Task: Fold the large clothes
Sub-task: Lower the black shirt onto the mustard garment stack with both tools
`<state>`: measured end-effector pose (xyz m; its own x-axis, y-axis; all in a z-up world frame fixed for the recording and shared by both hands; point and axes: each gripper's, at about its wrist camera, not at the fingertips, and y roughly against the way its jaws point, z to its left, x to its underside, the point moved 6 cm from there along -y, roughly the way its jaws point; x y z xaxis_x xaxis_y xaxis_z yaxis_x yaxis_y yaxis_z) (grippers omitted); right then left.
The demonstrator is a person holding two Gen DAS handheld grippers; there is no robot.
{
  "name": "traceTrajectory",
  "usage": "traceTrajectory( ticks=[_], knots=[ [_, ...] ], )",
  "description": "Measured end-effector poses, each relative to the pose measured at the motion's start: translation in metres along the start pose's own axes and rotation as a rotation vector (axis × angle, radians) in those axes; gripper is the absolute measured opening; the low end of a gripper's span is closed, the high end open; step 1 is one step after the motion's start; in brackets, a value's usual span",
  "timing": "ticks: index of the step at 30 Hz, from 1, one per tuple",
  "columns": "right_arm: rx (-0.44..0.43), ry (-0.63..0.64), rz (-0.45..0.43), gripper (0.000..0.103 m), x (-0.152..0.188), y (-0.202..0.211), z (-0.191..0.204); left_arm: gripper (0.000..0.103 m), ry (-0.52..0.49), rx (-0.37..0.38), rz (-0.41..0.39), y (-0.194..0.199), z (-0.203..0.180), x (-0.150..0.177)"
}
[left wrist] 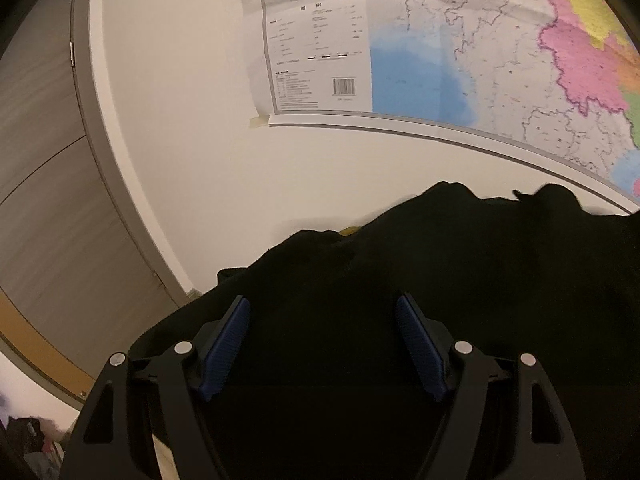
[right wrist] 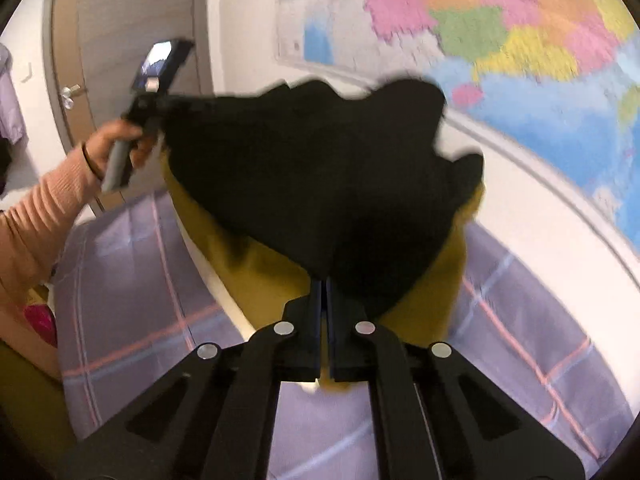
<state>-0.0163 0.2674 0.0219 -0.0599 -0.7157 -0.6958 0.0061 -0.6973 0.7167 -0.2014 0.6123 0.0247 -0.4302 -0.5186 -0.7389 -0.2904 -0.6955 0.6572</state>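
Observation:
A large black garment [right wrist: 312, 184] is held up in the air above a mustard-yellow piece of clothing [right wrist: 276, 280] lying on the bed. My right gripper [right wrist: 324, 284] is shut on the black garment's near edge. In the left wrist view my left gripper [left wrist: 322, 308] has its blue pads [left wrist: 226, 344] wide apart, with the black garment [left wrist: 440, 264] spread in front of and under them. In the right wrist view the left gripper [right wrist: 160, 108], held in a hand, is at the garment's far left corner; whether it grips the cloth there cannot be told.
A lilac checked bed sheet [right wrist: 132, 288] covers the bed. A coloured wall map [left wrist: 460, 60] hangs on the white wall behind. A wooden door [left wrist: 44, 200] with a grey frame stands to the left. The person's peach-sleeved arm [right wrist: 36, 220] reaches in from the left.

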Motion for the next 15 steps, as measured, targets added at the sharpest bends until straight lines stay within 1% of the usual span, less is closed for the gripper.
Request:
traceTrajectory(
  ticks=[2, 3, 4, 5, 6, 7, 9, 10, 11, 12, 13, 14, 15],
  knots=[
    [-0.020, -0.033, 0.034, 0.003, 0.004, -0.004, -0.001, 0.073, 0.008, -0.012, -0.001, 0.000, -0.001, -0.002],
    [-0.022, -0.058, 0.028, 0.007, 0.000, -0.001, -0.003, 0.072, 0.006, -0.015, -0.010, 0.002, -0.001, -0.003],
    [-0.042, -0.072, -0.026, 0.009, -0.008, 0.008, -0.006, 0.072, 0.010, -0.016, -0.019, 0.006, -0.001, -0.005],
    [-0.066, -0.090, -0.078, 0.023, -0.014, 0.017, -0.008, 0.072, 0.018, -0.012, -0.025, 0.009, 0.000, -0.006],
    [-0.073, -0.127, -0.128, 0.042, -0.022, 0.025, -0.015, 0.072, 0.030, 0.002, -0.036, 0.016, 0.002, -0.008],
    [-0.064, -0.171, -0.157, 0.046, -0.031, 0.030, -0.025, 0.072, 0.034, 0.020, -0.056, 0.025, 0.002, -0.010],
    [-0.037, -0.243, -0.189, 0.047, -0.049, 0.027, -0.045, 0.072, 0.024, 0.058, -0.098, 0.043, -0.003, -0.015],
    [-0.043, -0.266, -0.191, 0.047, -0.054, 0.023, -0.052, 0.072, 0.014, 0.074, -0.113, 0.050, -0.008, -0.019],
    [-0.053, -0.318, -0.185, 0.049, -0.063, 0.013, -0.063, 0.072, 0.007, 0.088, -0.124, 0.056, -0.012, -0.021],
    [-0.063, -0.360, -0.172, 0.049, -0.069, 0.001, -0.072, 0.072, -0.008, 0.112, -0.127, 0.061, -0.019, -0.022],
    [-0.097, -0.405, -0.153, 0.049, -0.076, -0.015, -0.080, 0.072, -0.022, 0.137, -0.122, 0.063, -0.027, -0.023],
    [-0.116, -0.436, -0.139, 0.048, -0.081, -0.026, -0.086, 0.072, -0.031, 0.153, -0.113, 0.063, -0.034, -0.022],
    [-0.122, -0.478, -0.118, 0.042, -0.083, -0.041, -0.094, 0.072, -0.040, 0.156, -0.106, 0.063, -0.039, -0.021]
  ],
)
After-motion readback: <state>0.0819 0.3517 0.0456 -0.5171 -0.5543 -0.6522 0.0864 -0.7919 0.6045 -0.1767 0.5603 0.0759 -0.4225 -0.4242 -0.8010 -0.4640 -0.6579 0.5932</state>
